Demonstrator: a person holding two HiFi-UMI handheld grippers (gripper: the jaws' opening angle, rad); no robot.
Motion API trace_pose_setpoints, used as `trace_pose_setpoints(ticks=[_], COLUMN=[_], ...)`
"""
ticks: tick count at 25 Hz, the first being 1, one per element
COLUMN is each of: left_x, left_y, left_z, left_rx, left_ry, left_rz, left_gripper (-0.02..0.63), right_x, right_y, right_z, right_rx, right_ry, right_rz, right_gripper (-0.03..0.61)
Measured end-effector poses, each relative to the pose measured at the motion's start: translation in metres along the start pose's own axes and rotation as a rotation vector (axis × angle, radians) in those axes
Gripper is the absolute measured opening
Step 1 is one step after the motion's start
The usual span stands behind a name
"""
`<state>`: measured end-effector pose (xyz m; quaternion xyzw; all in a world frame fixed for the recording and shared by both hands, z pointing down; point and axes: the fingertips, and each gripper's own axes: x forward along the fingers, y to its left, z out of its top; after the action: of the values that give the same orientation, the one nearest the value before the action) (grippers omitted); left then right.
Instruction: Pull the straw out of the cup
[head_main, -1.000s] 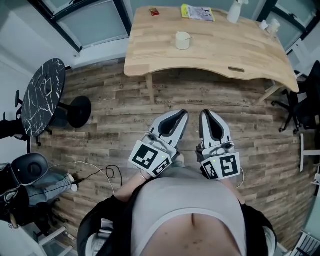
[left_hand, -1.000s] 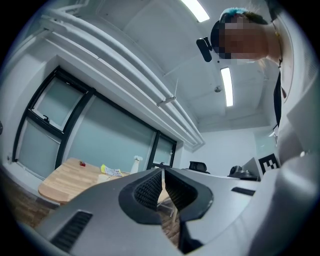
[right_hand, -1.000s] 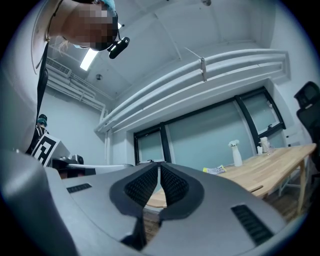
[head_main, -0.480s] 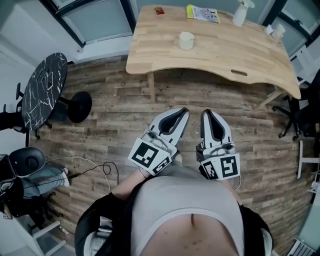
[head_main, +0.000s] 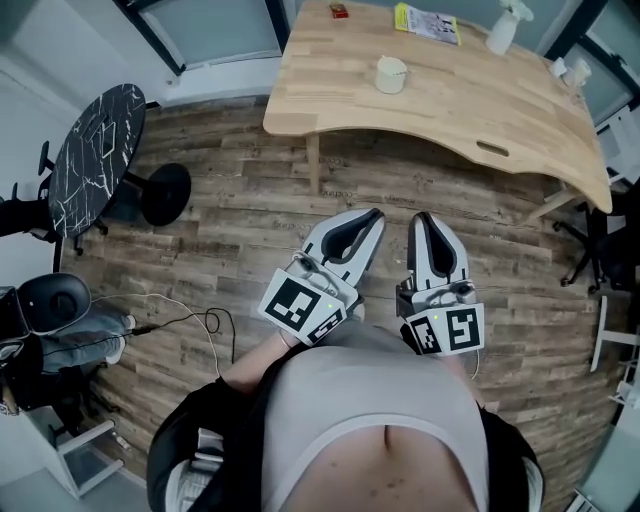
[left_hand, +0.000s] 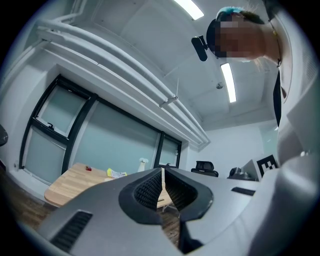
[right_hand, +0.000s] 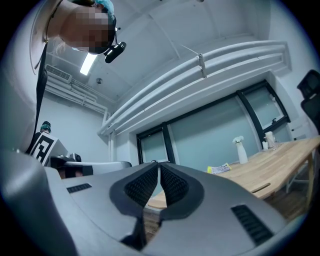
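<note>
- Left claw (head_main: 374, 213) and right claw (head_main: 420, 216) are both pinched together, empty
- Small white cup (head_main: 391, 74) sits on the pale wooden desk (head_main: 470, 105), far ahead of them

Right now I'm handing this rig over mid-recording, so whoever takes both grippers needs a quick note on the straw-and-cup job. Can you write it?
Left gripper: jaws shut, nothing between them, held low in front of the person.
Right gripper: jaws shut, empty, alongside the left one.
Cup: stands on the wooden table ahead, across a stretch of floor and well out of reach. The straw is too small to make out from here.
Done: nothing; the cup is untouched.
Left to do: walk up to the table, probably steady the cup with one gripper, pinch the straw with the other and draw it out.
</note>
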<state>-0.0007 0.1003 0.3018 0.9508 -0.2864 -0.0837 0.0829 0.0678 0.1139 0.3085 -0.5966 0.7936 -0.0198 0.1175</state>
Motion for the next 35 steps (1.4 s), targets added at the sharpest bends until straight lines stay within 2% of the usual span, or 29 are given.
trace_pose_setpoints(ticks=[12, 35], left_x=[0.056, 0.215], left_y=[0.050, 0.208], left_z=[0.000, 0.008], left_rx=[-0.003, -0.037], left_ry=[-0.019, 0.032], left_rz=[-0.037, -0.115], left_gripper=[0.021, 0.021], right_x=[0.054, 0.250], right_y=[-0.038, -0.139], right_z=[0.000, -0.019], right_rx=[-0.043, -0.038], right_ry=[-0.021, 0.000], right_rz=[-0.040, -0.121], right_gripper=[0.037, 0.037])
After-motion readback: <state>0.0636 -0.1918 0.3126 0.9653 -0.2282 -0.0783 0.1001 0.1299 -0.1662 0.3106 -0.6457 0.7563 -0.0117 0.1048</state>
